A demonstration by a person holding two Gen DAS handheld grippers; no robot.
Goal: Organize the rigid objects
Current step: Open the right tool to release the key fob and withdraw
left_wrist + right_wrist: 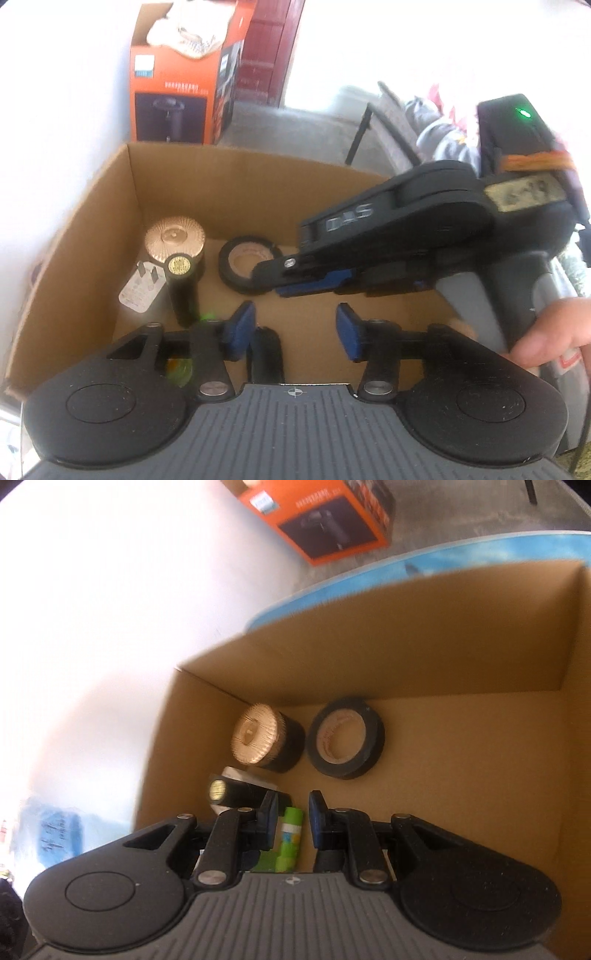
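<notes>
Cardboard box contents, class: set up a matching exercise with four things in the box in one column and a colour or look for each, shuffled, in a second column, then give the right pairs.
Things
1. tape roll
2. glue stick
3. plug adapter
4. round jar

Looks
A. white, with metal prongs
B. black ring around a pale cardboard core
C. green tube with a white band
D. dark body under a ribbed copper-coloured lid

Pairs: 1-B, 2-C, 3-A, 4-D

All four lie in the cardboard box.
</notes>
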